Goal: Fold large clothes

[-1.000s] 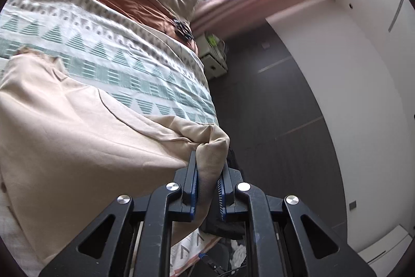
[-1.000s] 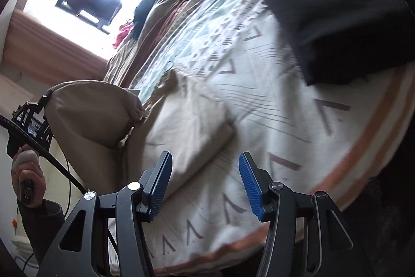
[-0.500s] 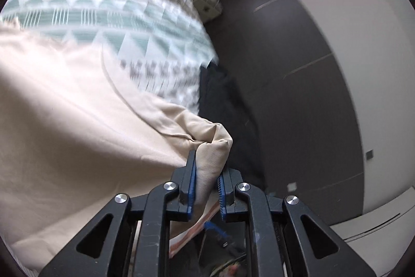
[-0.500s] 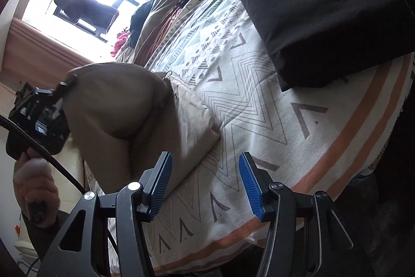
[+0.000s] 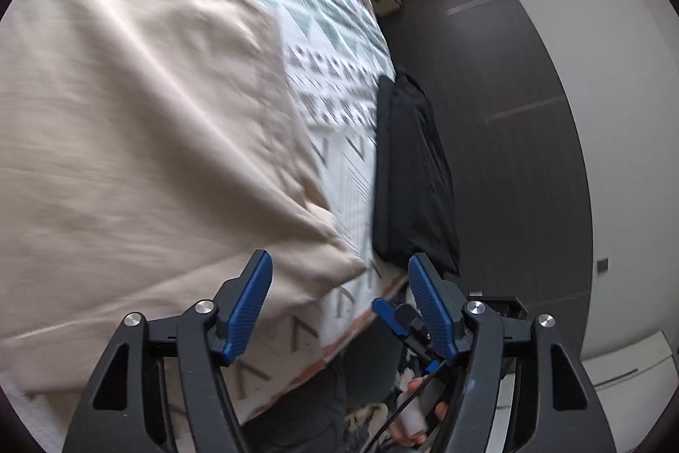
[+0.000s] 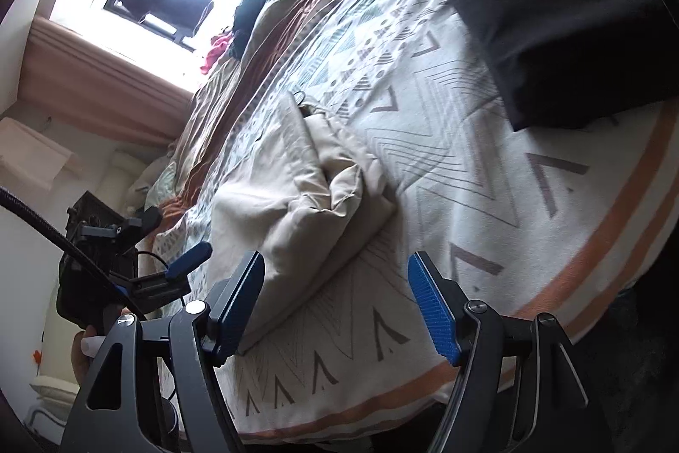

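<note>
The beige garment (image 5: 161,139) lies spread on the patterned bed cover (image 5: 339,79). Its near corner points into the gap of my left gripper (image 5: 339,257), whose jaws are opening, and the pads do not touch the cloth. In the right wrist view the beige garment (image 6: 305,189) is doubled over in a loose, puffy fold. My right gripper (image 6: 337,257) hovers just in front of it near the bed's edge, its jaws opening too, with nothing held between them. One blue finger (image 6: 189,255) of the left gripper shows at the left.
A folded black garment (image 6: 551,7) lies on the bed cover (image 6: 488,198) to the right, near the edge. Brown and beige bedding (image 6: 263,41) is piled toward the bright window. A dark wardrobe wall (image 5: 500,113) runs along the bed's far side. A hand (image 5: 413,421) shows below.
The left gripper was shut on the beige garment's corner. It has dropped toward the bed and let the corner go. The lifted cloth now lies folded on the bed. The right gripper's jaws stand wider.
</note>
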`<action>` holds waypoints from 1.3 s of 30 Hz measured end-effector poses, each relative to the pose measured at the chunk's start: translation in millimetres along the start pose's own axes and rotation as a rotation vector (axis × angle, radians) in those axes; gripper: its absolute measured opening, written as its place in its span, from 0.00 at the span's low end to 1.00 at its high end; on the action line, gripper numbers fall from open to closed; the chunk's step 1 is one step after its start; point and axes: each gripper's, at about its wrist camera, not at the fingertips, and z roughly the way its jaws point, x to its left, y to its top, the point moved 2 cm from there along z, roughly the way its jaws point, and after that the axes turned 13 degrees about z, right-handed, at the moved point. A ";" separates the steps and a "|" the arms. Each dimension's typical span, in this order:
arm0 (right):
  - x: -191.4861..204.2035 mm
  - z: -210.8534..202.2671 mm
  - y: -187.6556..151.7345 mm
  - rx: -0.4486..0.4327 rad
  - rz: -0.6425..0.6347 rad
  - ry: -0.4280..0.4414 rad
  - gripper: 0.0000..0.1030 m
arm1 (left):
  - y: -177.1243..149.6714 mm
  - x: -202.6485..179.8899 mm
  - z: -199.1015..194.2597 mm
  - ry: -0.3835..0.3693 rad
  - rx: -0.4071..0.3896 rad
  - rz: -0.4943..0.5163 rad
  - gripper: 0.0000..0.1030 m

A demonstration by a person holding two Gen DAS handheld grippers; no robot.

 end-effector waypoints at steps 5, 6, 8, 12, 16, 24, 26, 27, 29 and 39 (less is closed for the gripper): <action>5.3 22.9 17.8 0.043 -0.021 0.006 0.67 | -5.3 35.2 -44.0 0.120 -0.096 -0.041 0.65; 6.1 28.5 22.8 0.059 -0.020 0.011 0.67 | -6.8 43.4 -49.9 0.142 -0.109 -0.050 0.65; 7.1 39.9 30.9 0.089 -0.013 0.021 0.67 | -17.4 59.6 -68.2 0.195 -0.136 -0.074 0.65; 13.6 59.6 41.6 0.137 -0.016 0.035 0.67 | -39.2 89.9 -91.6 0.243 -0.178 -0.143 0.65; 23.0 84.8 52.7 0.197 -0.045 0.042 0.67 | -57.8 115.7 -100.4 0.280 -0.190 -0.199 0.65; 27.3 138.4 82.2 0.310 -0.035 0.017 0.67 | -87.2 145.8 -97.7 0.268 -0.193 -0.297 0.65; 29.2 149.8 89.5 0.346 -0.021 0.051 0.67 | -92.3 150.9 -96.5 0.253 -0.192 -0.310 0.65; 29.7 155.4 92.5 0.363 -0.016 0.069 0.67 | -93.6 152.4 -95.0 0.253 -0.189 -0.313 0.65; 31.9 168.0 100.1 0.386 -0.013 0.085 0.67 | -95.6 156.2 -93.2 0.253 -0.184 -0.318 0.65; 52.7 249.3 134.2 0.428 -0.094 0.012 0.67 | -93.2 172.0 -85.4 0.262 -0.177 -0.354 0.65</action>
